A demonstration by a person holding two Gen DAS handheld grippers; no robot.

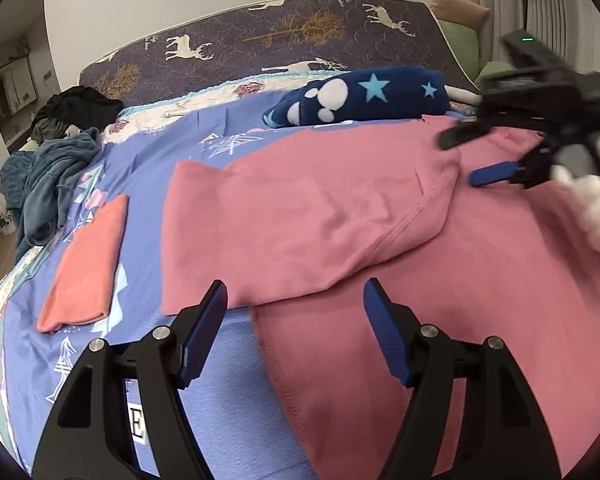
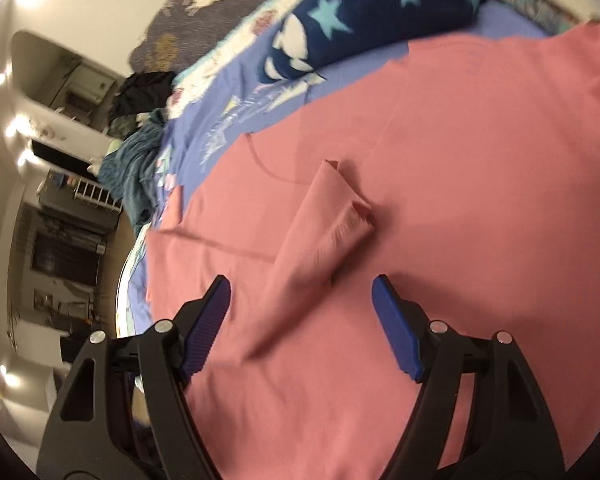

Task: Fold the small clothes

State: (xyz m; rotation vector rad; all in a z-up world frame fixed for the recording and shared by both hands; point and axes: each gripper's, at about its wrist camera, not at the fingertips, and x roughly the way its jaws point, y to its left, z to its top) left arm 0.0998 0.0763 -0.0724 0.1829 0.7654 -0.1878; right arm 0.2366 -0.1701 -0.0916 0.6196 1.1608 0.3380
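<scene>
A pink garment (image 1: pixel 420 280) lies spread on the blue patterned bedsheet (image 1: pixel 212 420), with one part folded over to the left (image 1: pixel 300 220). My left gripper (image 1: pixel 296 300) is open and empty, hovering just above the garment's near left edge. My right gripper (image 2: pixel 302 296) is open and empty above the garment (image 2: pixel 460 200), close behind a loosely rolled sleeve (image 2: pixel 324 224). The right gripper also shows in the left wrist view (image 1: pixel 464 156), open over the garment's far right part. A folded salmon-coloured cloth (image 1: pixel 88 264) lies to the left on the sheet.
A navy star-print blanket roll (image 1: pixel 360 96) lies behind the garment. A pile of teal and dark clothes (image 1: pixel 52 168) sits at the bed's left edge. A deer-print mattress (image 1: pixel 260 36) leans against the back wall. Pillows (image 1: pixel 460 36) are at the far right.
</scene>
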